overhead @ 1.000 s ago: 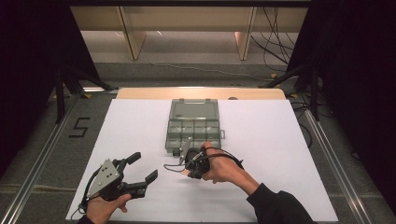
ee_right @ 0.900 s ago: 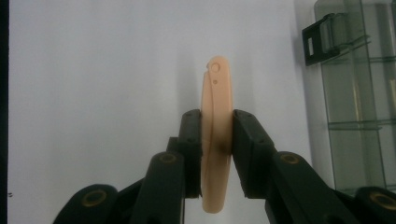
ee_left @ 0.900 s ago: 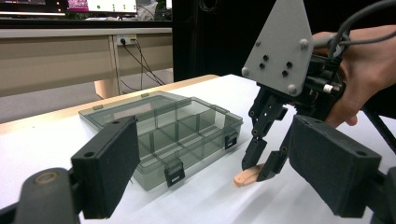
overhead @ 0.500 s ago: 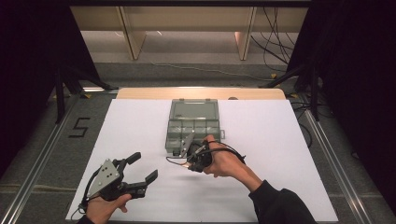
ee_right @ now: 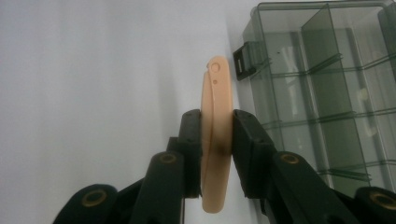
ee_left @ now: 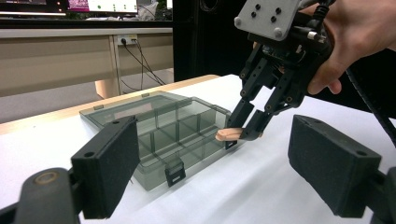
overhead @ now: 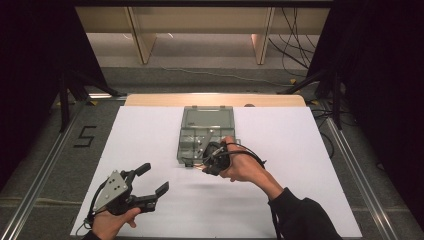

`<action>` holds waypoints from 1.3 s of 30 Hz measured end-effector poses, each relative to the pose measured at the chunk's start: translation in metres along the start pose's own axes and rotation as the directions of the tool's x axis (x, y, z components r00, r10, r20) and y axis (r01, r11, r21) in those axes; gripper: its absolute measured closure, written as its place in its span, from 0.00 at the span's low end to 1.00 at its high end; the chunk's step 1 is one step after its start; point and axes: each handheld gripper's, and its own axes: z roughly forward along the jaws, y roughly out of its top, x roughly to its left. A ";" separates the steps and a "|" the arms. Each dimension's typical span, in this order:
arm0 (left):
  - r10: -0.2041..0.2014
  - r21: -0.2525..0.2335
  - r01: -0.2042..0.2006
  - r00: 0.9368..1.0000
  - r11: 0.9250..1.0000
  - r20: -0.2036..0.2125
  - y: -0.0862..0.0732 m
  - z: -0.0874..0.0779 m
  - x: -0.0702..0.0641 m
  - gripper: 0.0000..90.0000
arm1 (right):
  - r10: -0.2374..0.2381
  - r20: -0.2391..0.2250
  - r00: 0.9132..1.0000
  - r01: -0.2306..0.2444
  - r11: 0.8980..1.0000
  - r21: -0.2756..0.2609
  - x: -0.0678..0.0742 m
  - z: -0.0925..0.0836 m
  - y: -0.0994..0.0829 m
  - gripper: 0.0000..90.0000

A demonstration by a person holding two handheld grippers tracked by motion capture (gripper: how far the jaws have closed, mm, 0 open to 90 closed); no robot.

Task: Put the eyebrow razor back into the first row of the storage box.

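A smoky clear compartment box (overhead: 207,120) lies open on the white table, lid folded back. My right gripper (overhead: 206,167) hovers at the box's near edge, pointing down, shut on a flat peach plastic piece (ee_right: 215,140). The left gripper view shows that piece (ee_left: 228,135) hanging just above the box's front wall (ee_left: 154,173). In the right gripper view the box (ee_right: 327,93) lies to the right of the piece, latch beside its tip. My left gripper (overhead: 152,179) rests at the near left of the table, open, nothing between its jaws.
White paper (overhead: 300,150) covers the tabletop, with a wooden edge (overhead: 150,100) at the far side. The box's compartments (ee_left: 187,123) look empty. A cable (overhead: 250,156) loops from the right gripper. Dark floor and stands surround the table.
The right hand has lifted and shifted a little toward the box, still holding the peach piece. The left gripper has not moved.
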 end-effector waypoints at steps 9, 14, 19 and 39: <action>0.000 -0.003 0.000 1.000 1.000 0.000 0.000 0.000 0.000 0.18 | 0.019 0.019 1.000 -0.019 1.000 -0.020 -0.011 -0.007 0.000 0.83; -0.017 0.002 0.017 1.000 1.000 0.007 -0.001 0.000 -0.001 0.18 | 0.027 0.039 0.999 -0.025 0.999 -0.035 -0.019 -0.013 -0.001 0.83; -0.016 0.001 0.016 1.000 1.000 0.004 0.000 0.000 -0.001 0.18 | 0.042 0.058 0.997 -0.039 0.998 -0.051 -0.027 -0.015 -0.003 0.83; -0.002 -0.004 0.002 1.000 1.000 -0.002 0.000 0.000 0.000 0.18 | 0.084 0.103 0.991 -0.078 0.995 -0.059 -0.055 -0.006 -0.010 0.82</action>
